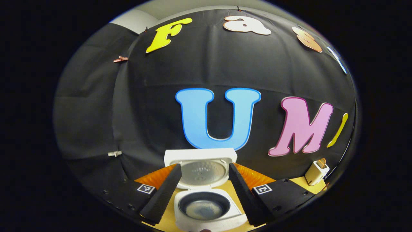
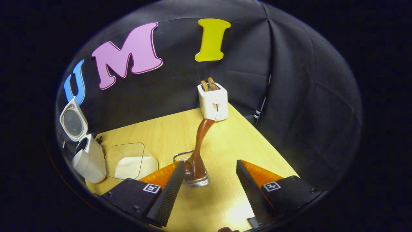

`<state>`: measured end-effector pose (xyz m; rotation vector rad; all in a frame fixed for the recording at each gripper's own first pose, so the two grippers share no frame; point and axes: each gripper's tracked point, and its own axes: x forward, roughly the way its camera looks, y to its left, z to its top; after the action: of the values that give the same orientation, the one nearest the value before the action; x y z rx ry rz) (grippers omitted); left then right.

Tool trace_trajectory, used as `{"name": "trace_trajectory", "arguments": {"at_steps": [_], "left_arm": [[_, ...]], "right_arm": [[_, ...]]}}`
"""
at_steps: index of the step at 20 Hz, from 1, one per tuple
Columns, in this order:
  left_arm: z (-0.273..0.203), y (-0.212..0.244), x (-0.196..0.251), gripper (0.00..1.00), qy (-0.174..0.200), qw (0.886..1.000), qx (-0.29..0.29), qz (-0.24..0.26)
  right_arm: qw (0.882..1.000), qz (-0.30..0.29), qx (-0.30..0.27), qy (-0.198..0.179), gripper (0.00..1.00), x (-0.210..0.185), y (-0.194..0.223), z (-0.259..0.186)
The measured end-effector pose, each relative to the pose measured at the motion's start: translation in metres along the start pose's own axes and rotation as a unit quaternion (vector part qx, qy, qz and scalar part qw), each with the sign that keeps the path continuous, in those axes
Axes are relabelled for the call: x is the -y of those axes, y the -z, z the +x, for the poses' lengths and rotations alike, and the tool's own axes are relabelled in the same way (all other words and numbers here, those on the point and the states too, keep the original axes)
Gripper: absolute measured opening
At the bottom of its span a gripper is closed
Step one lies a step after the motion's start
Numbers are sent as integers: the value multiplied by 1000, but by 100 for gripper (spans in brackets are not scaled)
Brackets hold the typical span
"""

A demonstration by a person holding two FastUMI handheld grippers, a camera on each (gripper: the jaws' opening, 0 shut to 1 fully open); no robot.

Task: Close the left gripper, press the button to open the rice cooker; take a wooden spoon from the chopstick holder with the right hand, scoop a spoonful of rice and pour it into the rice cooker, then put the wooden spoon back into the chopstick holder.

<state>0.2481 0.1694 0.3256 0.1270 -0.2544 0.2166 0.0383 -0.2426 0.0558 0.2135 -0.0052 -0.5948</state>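
1. The wooden table [image 2: 231,135] carries everything, its pale top running back to the black cloth wall.
2. The rice cooker [image 1: 206,206] stands open – its lid [image 1: 201,167] is tipped up and back, and the dark inner pot [image 1: 204,206] lies exposed. In the right gripper view the same cooker [image 2: 88,158] sits at the table's left edge, lid [image 2: 73,120] raised.
3. The left gripper [image 1: 206,193] hovers just in front of the cooker with its fingers spread wide, one on each side of the pot opening, holding nothing.
4. The right gripper [image 2: 210,190] is likewise open and empty, its fingers apart on either side of the chopstick holder, not touching it.
5. A clear square container of white rice [image 2: 132,166] lies between the cooker and the holder, just beside the cooker.
6. A white toaster [image 2: 213,101] stands at the table's far corner with two slices of toast sticking up from its slots; it also appears at the right edge of the left gripper view [image 1: 317,172].
7. The chopstick holder [image 2: 193,175] – clear, with a wire rim – stands near the middle of the table.
8. The wooden spoon [image 2: 201,141] rests upright in the holder, bowl down, its handle leaning toward the toaster.
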Motion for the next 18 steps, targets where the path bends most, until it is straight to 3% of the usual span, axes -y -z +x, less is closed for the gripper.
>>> {"name": "trace_trajectory", "arguments": {"at_steps": [4,9,14,18], "left_arm": [[63,-24,-12,94,-10,1000,16,15],[143,-9,-17,95,4,1000,2,-8],[195,27,-21,95,3,999,-53,-14],[204,49,-23,95,-10,995,-94,-27]], "right_arm": [[998,34,-10,43,99,18,12,-35],[997,29,-33,70,99,20,29,-64],[997,16,-31,66,99,5,23,-78],[998,27,-55,30,98,-17,37,-74]]}}
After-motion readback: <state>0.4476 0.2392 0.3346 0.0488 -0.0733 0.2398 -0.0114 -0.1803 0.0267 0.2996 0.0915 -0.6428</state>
